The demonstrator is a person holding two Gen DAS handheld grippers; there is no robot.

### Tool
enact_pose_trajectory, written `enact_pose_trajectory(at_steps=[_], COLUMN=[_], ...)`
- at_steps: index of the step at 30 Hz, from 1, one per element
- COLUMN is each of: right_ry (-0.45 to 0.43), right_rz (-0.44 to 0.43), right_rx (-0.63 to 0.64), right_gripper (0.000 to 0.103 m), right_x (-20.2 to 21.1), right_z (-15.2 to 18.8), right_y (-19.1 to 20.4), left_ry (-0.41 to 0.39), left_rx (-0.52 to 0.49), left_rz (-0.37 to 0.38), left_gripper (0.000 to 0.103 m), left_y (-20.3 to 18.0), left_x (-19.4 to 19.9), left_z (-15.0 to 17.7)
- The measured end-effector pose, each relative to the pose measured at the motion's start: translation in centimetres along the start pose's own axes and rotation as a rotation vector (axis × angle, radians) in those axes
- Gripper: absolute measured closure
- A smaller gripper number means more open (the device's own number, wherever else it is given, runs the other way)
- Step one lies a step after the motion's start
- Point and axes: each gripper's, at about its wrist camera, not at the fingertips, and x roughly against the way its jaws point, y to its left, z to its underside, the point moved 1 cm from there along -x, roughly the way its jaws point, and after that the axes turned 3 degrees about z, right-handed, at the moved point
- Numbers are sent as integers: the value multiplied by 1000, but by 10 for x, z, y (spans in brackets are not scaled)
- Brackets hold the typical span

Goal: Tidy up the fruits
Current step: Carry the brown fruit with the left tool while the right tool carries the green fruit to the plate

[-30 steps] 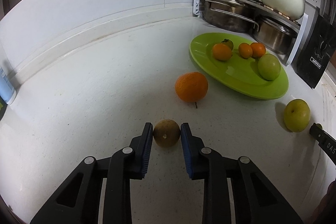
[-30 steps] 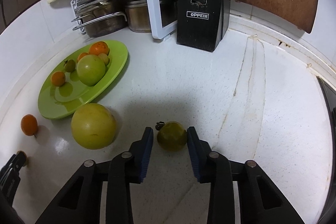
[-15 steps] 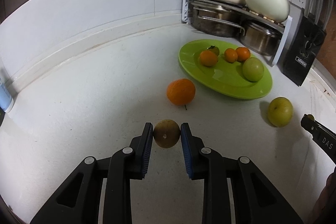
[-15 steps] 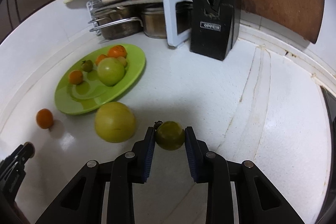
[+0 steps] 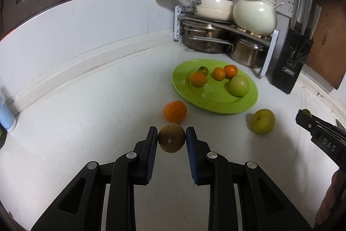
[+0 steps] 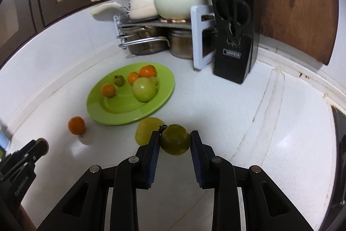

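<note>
Both jaws pinch fruit, the left gripper (image 5: 171, 140) a brown fruit (image 5: 171, 138) and the right gripper (image 6: 174, 141) a green tomato (image 6: 175, 139), so next both must go onto the green plate (image 5: 248, 104) near the bench's back corner.

The left gripper (image 5: 172, 141) points downward at a slant, its 2 blue pads (image 5: 152, 144) clamped on a brownish fruit (image 5: 172, 140). The right gripper (image 6: 175, 141) slants down likewise, its pads (image 6: 154, 146) pressed on a dark green fruit (image 6: 175, 139).
</note>
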Motion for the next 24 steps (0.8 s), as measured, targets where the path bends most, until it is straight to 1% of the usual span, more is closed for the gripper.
enact_pose_trajectory(at_steps=[7,13,18,24], right_ry=[-11,-21,-21,-26], right_rz=[-39,-69,-102,-134], right_rx=[28,57,75,92], right_gripper=[73,73,74,74], right_x=[15,20,20,17], right_z=[-5,-15,-24,-37], right_y=[8,15,24,34], left_ry=[-14,-29,-47,-78], left_rx=[-11,-39,-72,-119], left_rz=[64,92,101,114], left_gripper=[76,76,76,76], left_y=[-4,-9,-13,-16], left_x=[14,21,23,25], left_z=[-9,-18,-27,-44])
